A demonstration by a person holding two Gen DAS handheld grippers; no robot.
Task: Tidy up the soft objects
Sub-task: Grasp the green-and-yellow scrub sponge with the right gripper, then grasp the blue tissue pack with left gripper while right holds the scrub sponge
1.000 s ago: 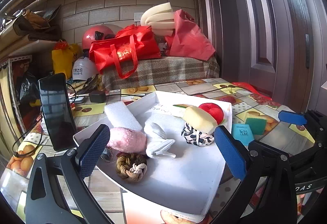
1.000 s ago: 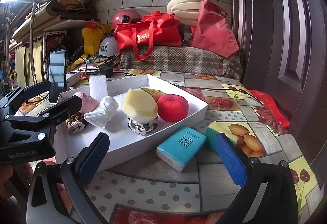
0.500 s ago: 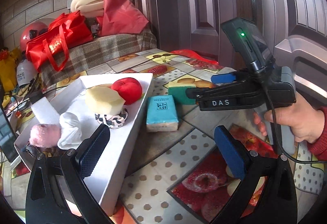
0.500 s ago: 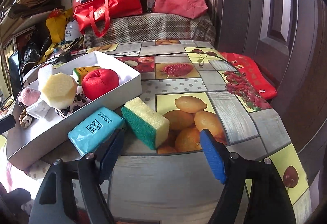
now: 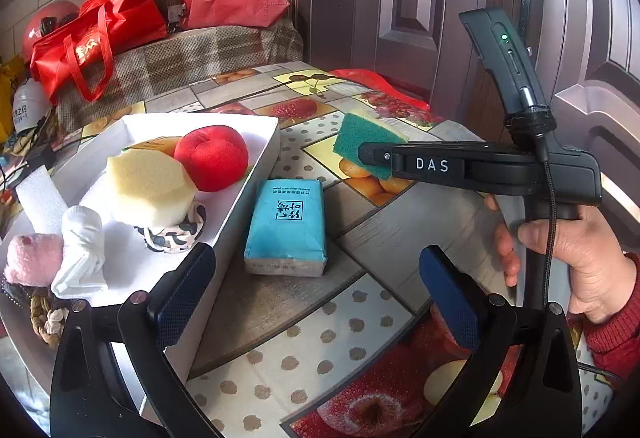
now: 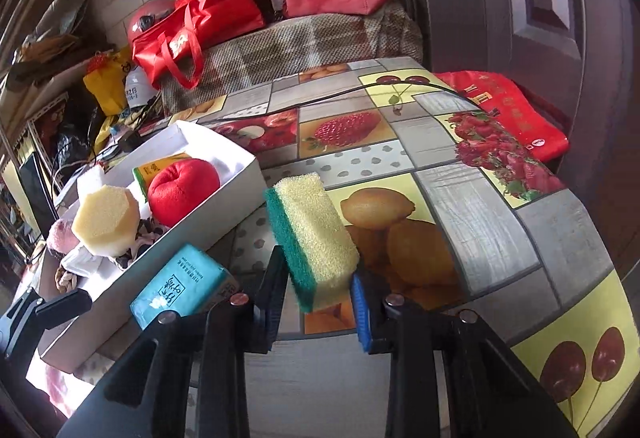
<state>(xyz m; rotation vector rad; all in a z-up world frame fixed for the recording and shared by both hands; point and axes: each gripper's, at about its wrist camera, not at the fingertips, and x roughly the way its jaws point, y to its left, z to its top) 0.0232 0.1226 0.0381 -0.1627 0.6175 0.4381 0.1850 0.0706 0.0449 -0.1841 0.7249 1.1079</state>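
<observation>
From the left wrist camera, the left gripper [image 5: 316, 290] is wide open with nothing in it. It hangs over the counter [image 5: 360, 334] with the fruit pictures. A blue tissue pack [image 5: 286, 224] lies flat just past its fingers, right beside the white box [image 5: 240, 214]. In the box sit a red apple toy [image 5: 212, 162], a yellow foam block [image 5: 150, 190], a white cloth [image 5: 82, 250] and a pink fuzzy thing [image 5: 30, 264]. A hand [image 5: 576, 254] holds the right gripper [image 5: 368, 154], and its tip is at the green side of the sponge [image 5: 360, 134].

From the right wrist camera, the right gripper [image 6: 318, 296] is closing on the sponge [image 6: 316, 238]. The sponge is between its fingers, and both pads touch its near end. The sponge sits on the counter [image 6: 500, 222] near the box [image 6: 180, 246]. The tissue pack [image 6: 180, 286] lies to the left, just beside the box.
</observation>
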